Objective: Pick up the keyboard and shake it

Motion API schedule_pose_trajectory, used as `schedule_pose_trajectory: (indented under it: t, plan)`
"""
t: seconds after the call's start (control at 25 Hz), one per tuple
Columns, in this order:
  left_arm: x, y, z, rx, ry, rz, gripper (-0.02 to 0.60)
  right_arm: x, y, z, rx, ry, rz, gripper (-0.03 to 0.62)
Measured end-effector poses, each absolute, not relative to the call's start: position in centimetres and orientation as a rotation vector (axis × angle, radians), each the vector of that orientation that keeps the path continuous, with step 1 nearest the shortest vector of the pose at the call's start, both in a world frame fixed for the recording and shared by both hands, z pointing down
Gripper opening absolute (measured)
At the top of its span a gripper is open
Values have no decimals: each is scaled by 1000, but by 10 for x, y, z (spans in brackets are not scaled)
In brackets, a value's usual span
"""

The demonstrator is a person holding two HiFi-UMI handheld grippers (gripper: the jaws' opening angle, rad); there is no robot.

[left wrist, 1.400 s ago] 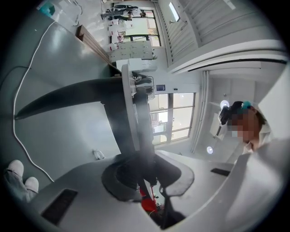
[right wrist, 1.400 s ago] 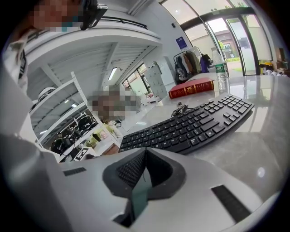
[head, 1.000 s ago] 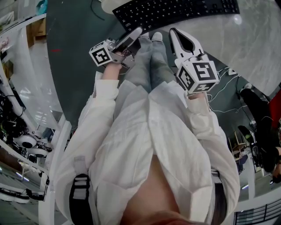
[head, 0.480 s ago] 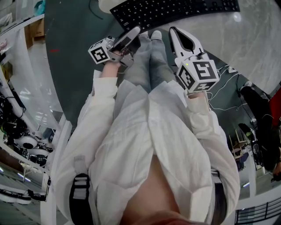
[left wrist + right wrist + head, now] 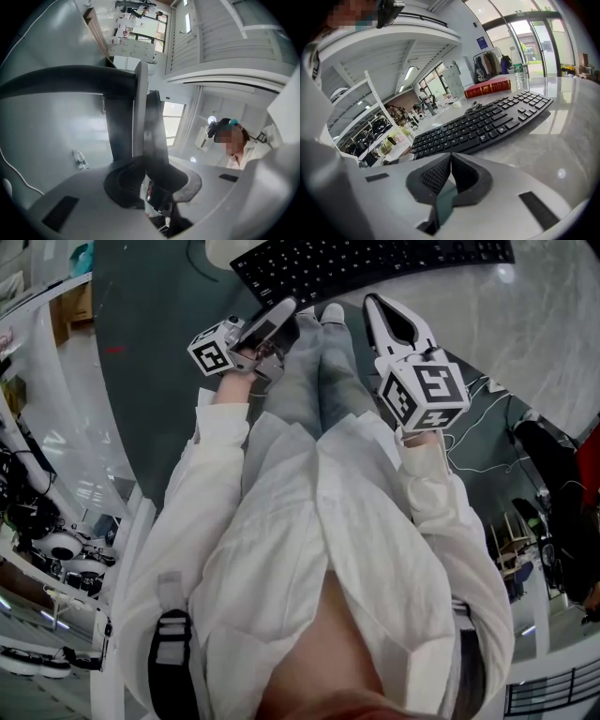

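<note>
Before the pick-up, with the keyboard flat on the table.

Shows the keyboard at the upper middle of the head view, touched by neither tool. Holds the right gripper clenched on nothing, just below the keyboard's near edge. Has just been opening the left gripper, jaws now a little apart with nothing between. Judging by this, nothing done yet: remains to reach, grasp, lift and shake.

one keyboard, two hand-held grippers (one book)
</note>
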State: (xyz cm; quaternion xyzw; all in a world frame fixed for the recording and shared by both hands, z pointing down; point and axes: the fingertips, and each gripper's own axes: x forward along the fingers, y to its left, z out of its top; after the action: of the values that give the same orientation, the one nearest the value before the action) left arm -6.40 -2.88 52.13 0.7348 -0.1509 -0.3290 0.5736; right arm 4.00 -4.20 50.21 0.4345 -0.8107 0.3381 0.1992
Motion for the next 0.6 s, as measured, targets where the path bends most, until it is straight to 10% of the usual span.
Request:
schedule_pose_trajectory:
  t: [0.6]
  plan:
    - [-64, -30, 519, 1741, -309, -823, 104, 93, -79, 505, 1484, -2175, 1108, 32]
